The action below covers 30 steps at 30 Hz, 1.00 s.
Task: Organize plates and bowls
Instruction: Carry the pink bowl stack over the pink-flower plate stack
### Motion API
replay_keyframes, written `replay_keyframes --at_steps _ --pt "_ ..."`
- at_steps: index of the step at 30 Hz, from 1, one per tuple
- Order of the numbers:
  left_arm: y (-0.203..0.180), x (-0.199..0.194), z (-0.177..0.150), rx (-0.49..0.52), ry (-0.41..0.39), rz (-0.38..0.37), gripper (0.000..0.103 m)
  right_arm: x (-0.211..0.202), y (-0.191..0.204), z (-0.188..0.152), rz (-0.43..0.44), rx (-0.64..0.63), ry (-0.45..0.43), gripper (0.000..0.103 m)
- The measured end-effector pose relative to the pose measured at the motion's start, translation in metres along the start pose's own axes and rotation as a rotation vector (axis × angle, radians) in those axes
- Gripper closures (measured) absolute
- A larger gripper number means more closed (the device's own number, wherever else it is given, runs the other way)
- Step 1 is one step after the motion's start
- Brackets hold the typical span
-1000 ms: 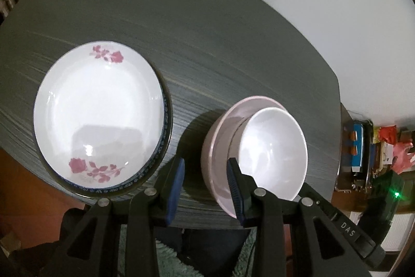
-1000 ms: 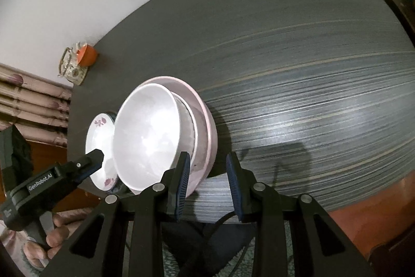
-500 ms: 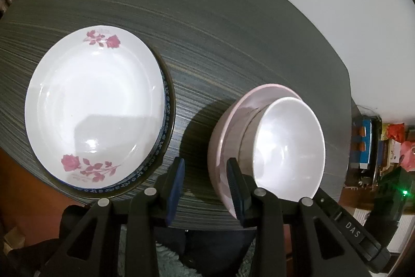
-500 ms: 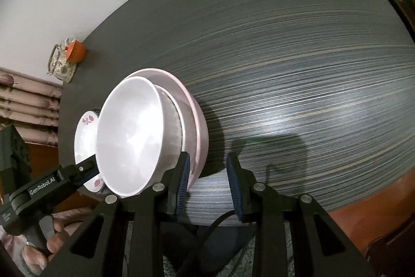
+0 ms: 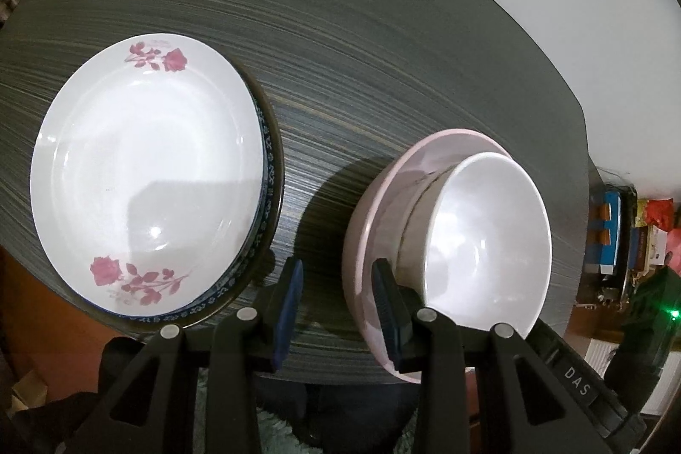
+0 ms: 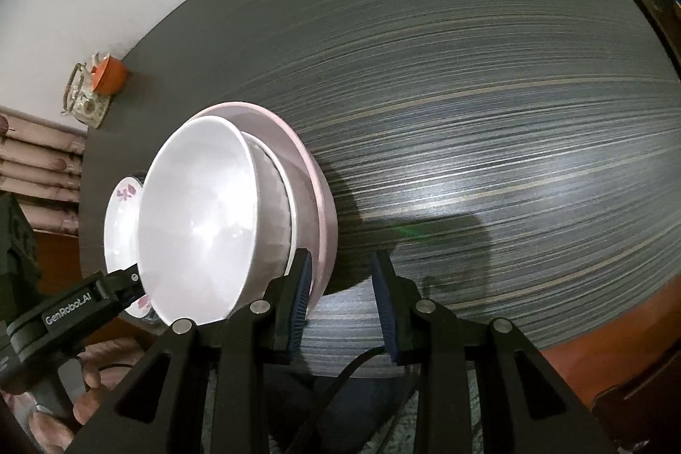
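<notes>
Stacking looks mostly done: rose plate (image 5: 144, 177) sits on blue-rimmed plate (image 5: 266, 198) at table's (image 5: 383, 49) near edge, white bowl (image 5: 485, 241) nested in pink bowl (image 5: 374, 224) beside it. Left tongs (image 5: 338, 305) and right tongs (image 6: 340, 301), part-open, grip nothing.

The left wrist view was taken from above the near table edge, angled steeply down and close over the dark table (image 5: 383, 71). The rose plate (image 5: 144, 177) was seen at 9 o'clock and the white bowl (image 5: 485, 241) at 4 o'clock. The right wrist view was angled likewise from the other side, with the white bowl (image 6: 200, 215) at 8 o'clock. Bowl, rose plate (image 6: 119, 215) and table (image 6: 489, 135) were shared by both.
</notes>
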<state>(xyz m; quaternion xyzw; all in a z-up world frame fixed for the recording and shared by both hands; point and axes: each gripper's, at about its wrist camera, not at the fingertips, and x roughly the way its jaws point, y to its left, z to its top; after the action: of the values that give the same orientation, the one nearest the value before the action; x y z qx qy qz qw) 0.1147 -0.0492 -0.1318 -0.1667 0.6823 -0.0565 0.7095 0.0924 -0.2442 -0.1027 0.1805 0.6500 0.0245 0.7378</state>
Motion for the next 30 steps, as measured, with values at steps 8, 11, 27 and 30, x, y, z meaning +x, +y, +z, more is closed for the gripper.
replay_keyframes --at_steps 8,11,27,30 --pt "-0.004 0.011 0.002 0.012 0.015 0.004 0.07 0.01 0.0 0.009 -0.044 -0.018 0.01 0.074" --pt "-0.01 0.014 0.005 0.032 0.012 0.003 0.07 0.011 -0.003 0.011 -0.044 -0.019 0.011 0.074" --pt "-0.032 0.019 0.0 0.117 -0.048 0.07 0.07 0.012 -0.005 0.017 -0.067 -0.035 0.016 0.074" --pt "-0.035 0.019 -0.003 0.117 -0.054 0.072 0.07 0.012 -0.005 0.017 -0.065 -0.027 0.014 0.074"
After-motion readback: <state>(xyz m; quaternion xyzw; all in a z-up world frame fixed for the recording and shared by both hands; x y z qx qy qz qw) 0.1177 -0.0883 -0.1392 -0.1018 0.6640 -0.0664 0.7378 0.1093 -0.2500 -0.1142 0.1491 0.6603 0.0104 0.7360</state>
